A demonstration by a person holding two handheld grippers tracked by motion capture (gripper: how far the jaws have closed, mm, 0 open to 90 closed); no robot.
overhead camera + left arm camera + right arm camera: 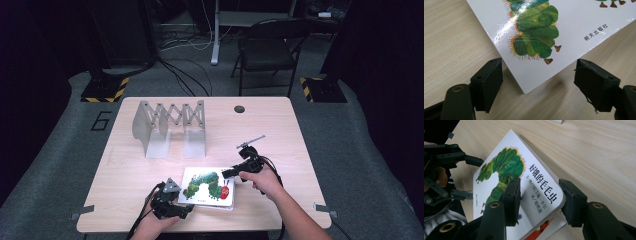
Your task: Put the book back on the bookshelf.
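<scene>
A white picture book (205, 187) with a green caterpillar on its cover lies at the front middle of the table. My left gripper (186, 204) is at the book's near left corner. In the left gripper view its jaws (539, 75) stand wide on either side of that corner of the book (564, 22) without touching it. My right gripper (227, 175) is at the book's right side. In the right gripper view (539, 187) one pad lies on the cover of the book (506, 167) beside the title and the other presses on the rounded corner. The left gripper (477, 178) shows at that view's left.
A grey accordion-style metal rack (170, 125) stands at the back left of the wooden table (280, 130). A cable hole (239, 109) sits near the far edge. A black folding chair (267, 50) and floor cables lie beyond the table.
</scene>
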